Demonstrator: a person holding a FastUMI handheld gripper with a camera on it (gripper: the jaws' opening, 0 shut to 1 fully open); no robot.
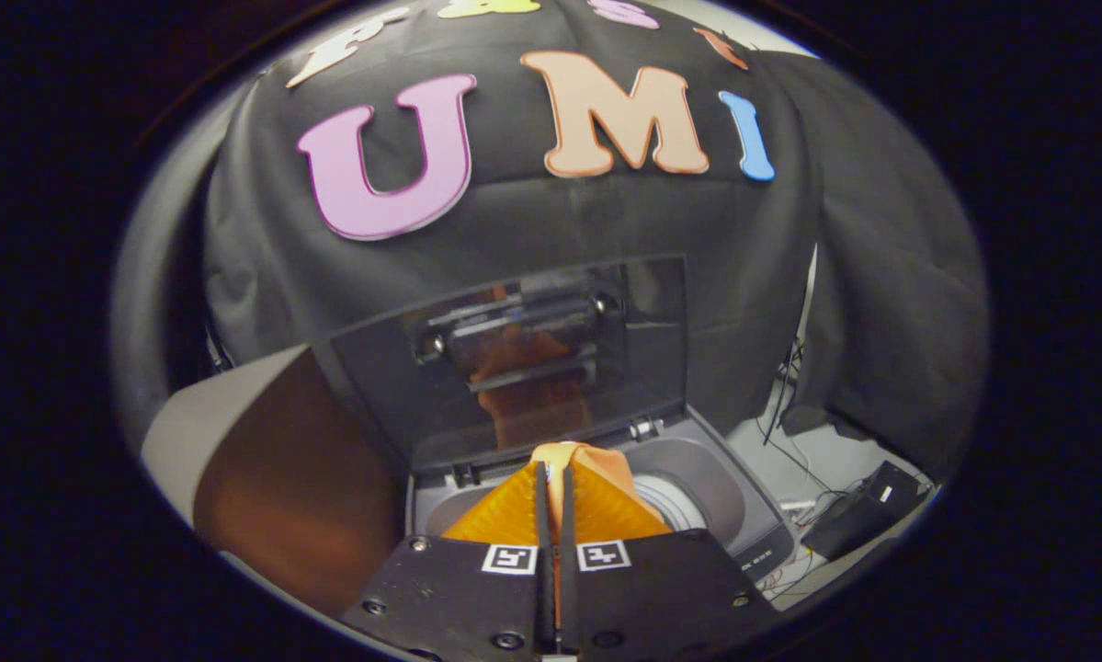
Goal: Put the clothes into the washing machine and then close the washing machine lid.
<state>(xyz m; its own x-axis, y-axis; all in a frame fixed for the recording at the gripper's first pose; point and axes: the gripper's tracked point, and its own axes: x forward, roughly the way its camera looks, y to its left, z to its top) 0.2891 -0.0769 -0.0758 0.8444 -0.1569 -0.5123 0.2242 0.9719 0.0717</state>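
Observation:
My gripper [555, 478] is shut on an orange cloth [576, 458], a fold of which bulges out past the fingertips. I hold it right over the round drum opening [688, 501] of a small grey top-loading washing machine [744, 515]. The machine's dark see-through lid [505, 359] stands upright behind the opening, hinged at the back, and mirrors the gripper and the orange cloth. The fingers hide most of the drum.
A brown and white panel [275, 478] stands close to the left of the machine. On the light floor to the right lie a black box [858, 519] and loose cables [789, 432]. Black cloth hangs behind and to the right.

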